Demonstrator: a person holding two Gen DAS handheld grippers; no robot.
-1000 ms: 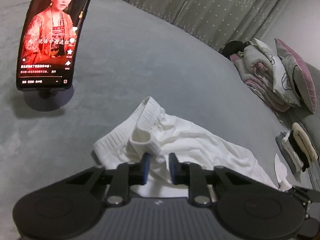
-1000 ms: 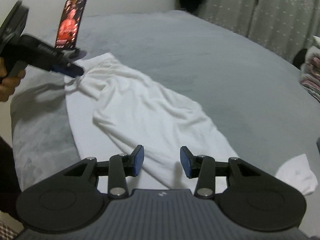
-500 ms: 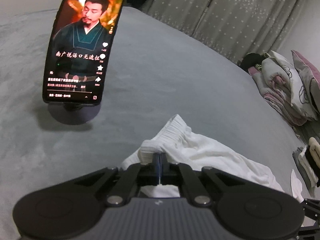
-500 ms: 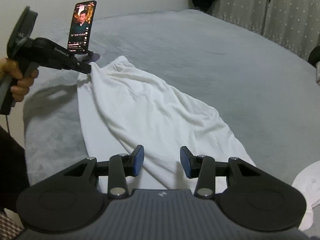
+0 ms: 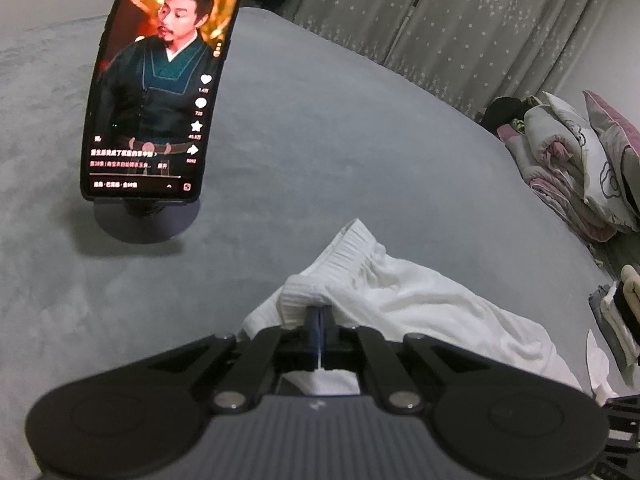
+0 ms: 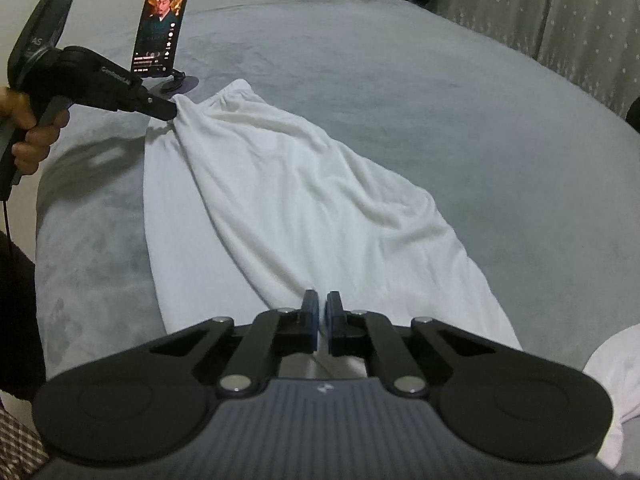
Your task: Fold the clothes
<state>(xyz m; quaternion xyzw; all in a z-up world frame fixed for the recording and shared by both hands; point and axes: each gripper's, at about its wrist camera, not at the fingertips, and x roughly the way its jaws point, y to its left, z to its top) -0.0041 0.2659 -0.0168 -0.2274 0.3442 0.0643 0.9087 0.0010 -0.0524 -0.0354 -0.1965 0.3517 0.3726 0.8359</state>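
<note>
White garment stretches between left gripper and right gripper.

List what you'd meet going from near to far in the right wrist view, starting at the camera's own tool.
right tool → white garment → left tool pinching the garment's far end → phone on its stand → curtains
</note>
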